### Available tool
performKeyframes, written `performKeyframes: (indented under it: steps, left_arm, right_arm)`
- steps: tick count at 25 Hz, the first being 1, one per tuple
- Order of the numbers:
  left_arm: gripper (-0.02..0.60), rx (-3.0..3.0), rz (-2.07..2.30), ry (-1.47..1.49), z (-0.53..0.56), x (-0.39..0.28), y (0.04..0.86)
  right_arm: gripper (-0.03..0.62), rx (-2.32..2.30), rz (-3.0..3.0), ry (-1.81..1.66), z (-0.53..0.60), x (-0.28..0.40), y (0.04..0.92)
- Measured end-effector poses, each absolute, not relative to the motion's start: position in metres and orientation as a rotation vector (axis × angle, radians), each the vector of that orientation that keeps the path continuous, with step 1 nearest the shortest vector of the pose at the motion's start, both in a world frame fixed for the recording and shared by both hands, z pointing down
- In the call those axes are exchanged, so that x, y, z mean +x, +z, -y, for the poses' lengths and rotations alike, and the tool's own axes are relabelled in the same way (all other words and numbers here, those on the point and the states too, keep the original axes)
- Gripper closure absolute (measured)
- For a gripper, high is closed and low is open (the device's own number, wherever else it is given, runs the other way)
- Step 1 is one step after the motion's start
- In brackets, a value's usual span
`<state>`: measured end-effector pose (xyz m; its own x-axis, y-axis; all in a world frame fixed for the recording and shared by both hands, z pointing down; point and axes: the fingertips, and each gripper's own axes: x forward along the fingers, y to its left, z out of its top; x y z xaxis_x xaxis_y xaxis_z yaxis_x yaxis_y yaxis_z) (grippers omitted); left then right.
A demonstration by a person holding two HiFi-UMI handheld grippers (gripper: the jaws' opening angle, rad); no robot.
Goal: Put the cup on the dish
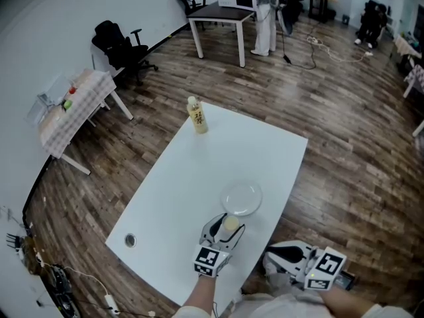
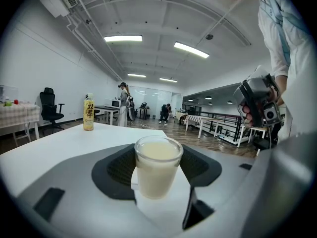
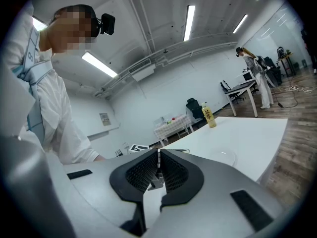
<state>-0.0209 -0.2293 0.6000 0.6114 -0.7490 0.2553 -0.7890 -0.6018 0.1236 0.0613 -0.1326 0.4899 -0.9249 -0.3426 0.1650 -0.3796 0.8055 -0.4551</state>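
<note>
A: "The cup [image 2: 158, 165] is looking clear and glossy, like smooth plastic, and the dish [image 1: 241, 199] is gleaming white."

B: "The bench [image 1: 192, 177] is showing a smooth matt white top, the floor [image 1: 344, 111] is showing wood planks, and the pads [image 2: 116, 170] of the left hand-held gripper [image 1: 228, 226] are looking dark, ribbed and matt."

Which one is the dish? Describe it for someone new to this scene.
Find the white table in the room's middle. At its near end, just beyond the cup gripped by the left tool, lies the dish. It is flat, round and pale, unlike the tall yellow bottle at the far end.
</note>
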Motion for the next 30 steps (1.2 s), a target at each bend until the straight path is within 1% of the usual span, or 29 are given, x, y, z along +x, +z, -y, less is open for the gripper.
performKeyframes:
  steps: [18, 30]
  left_arm:
    - [0.311, 2.632, 1.231, 0.237, 0.291, 0.006, 0.600]
    - [0.311, 2.626, 1.258, 0.229, 0.321, 0.013, 0.614]
  right_arm:
    - [0.557, 0.628, 2.890, 0.788, 0.183, 0.090, 0.498]
    - [0.557, 0.635, 2.856, 0.793, 0.189, 0.110, 0.513]
